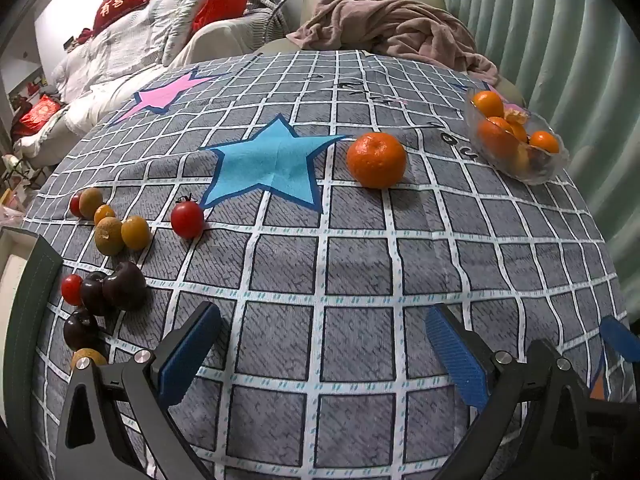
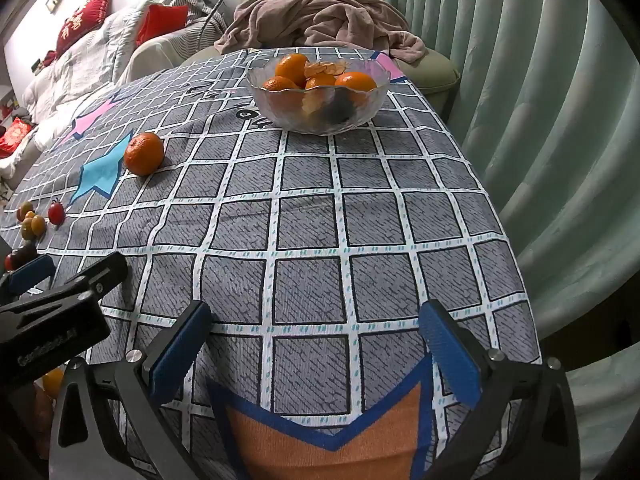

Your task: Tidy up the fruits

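A loose mandarin [image 1: 376,159] lies on the checked tablecloth beside the blue star; it also shows in the right wrist view [image 2: 144,153]. A glass bowl [image 1: 554,172] at the far right holds several mandarins and peel; in the right wrist view the bowl [image 2: 372,108] stands straight ahead. A cherry tomato [image 1: 187,219] lies left of centre. Small yellow-brown fruits [image 1: 116,232] and dark plums [image 1: 120,292] cluster at the left edge. My left gripper [image 1: 324,356] is open and empty, near the table's front. My right gripper [image 2: 316,354] is open and empty, over the front of the cloth.
The left gripper's body [image 2: 52,320] sits at the lower left of the right wrist view. A green armchair with a pink blanket [image 1: 384,28] stands behind the table. A curtain [image 2: 540,100] hangs along the right. A sofa with red cushions [image 1: 120,4] is at the back left.
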